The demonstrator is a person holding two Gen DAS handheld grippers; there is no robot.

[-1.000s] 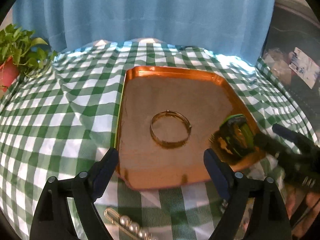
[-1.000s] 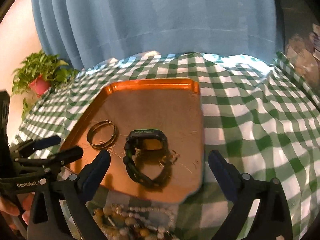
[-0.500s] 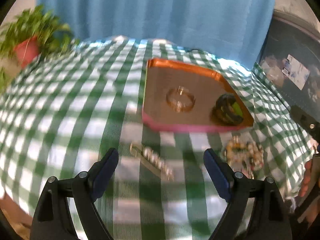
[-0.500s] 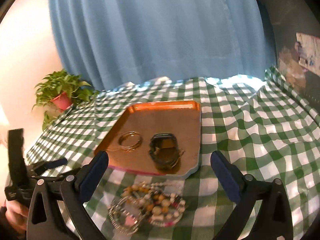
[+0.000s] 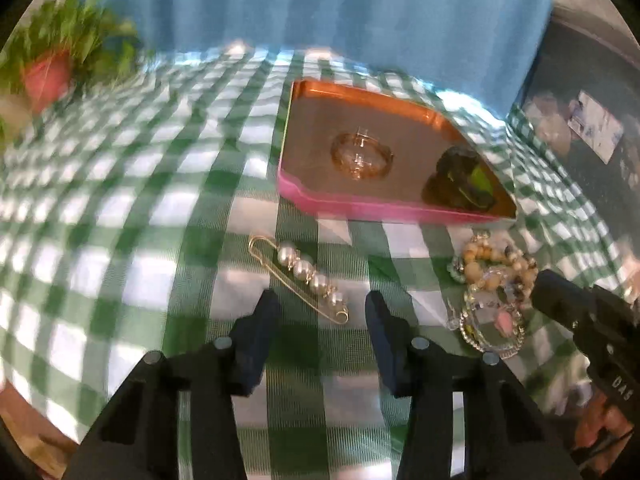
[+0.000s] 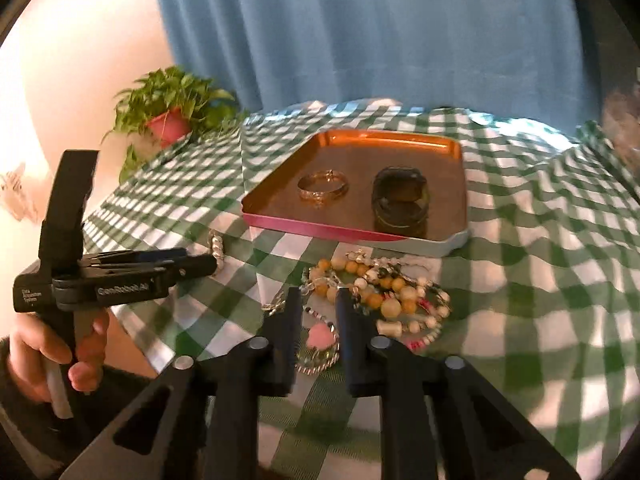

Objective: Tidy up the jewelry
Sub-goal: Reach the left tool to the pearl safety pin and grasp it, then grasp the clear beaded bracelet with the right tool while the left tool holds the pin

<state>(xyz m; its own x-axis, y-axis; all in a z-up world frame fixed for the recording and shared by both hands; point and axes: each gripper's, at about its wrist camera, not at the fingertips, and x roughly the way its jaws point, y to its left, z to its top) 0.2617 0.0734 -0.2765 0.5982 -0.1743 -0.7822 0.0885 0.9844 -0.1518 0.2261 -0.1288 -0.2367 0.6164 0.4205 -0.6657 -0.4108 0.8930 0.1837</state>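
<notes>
**Two pieces filed, two still loose**

Your tray [image 6: 456, 184], centre frame, already holds the bangle [image 6: 322, 189] and watch [image 6: 401, 203]. Below it lie the bead pile [image 6: 384, 296] and pearl pin [image 5: 308, 276].

Your right gripper [image 6: 319, 312] has just been closing, nearly together over the beads, apparently to lift them. Your left gripper [image 5: 320, 312], also closing, stands half apart, pin tip between, unpinched.

Nothing blocks either; the plant [image 6: 170, 110] sits well clear.

Motion blur smears the potted plant [image 5: 52, 68] and the bangle [image 5: 362, 156].

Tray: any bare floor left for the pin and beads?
Yes. The tray is bare behind the gold bangle and dark watch, up to its far rim, and along its left edge. Crowded: the beaded pile just outside its near rim.
</notes>
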